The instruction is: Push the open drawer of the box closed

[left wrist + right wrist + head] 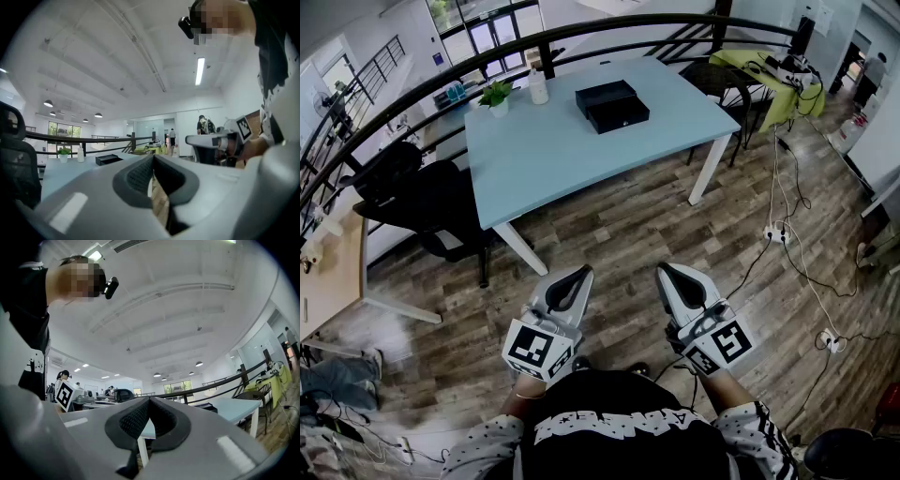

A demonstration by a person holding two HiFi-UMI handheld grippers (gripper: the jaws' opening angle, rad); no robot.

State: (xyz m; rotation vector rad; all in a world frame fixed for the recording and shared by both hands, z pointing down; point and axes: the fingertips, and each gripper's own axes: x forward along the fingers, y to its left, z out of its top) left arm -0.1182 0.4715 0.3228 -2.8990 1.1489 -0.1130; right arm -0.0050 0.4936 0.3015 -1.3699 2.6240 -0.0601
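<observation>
Both tools hang level and close to the body, over the wood floor (pixel 609 234), well apart from the bench (pixel 562 159). Left tool (pixel 586 271): jaws together, empty. Right tool (pixel 664 269): the same. The black box (pixel 604 94) sits on the far side of the bench, its drawer (pixel 621 115) sticking out.

Colours and patterns, seen from both claws.
Left claw (pixel 584 272) and right claw (pixel 664 271): pale grey shells, dark grey ribbed pads. Left cube (pixel 536 349) and right cube (pixel 724 345): black square markers on white. Ahead of the claws: pale blue worktop (pixel 553 159) with white legs, black box (pixel 611 105), green plant (pixel 497 92) in a white pot. Under the claws: floor (pixel 628 234) of grey-brown wood planks. Left of the left claw: black chair (pixel 422 202).
</observation>
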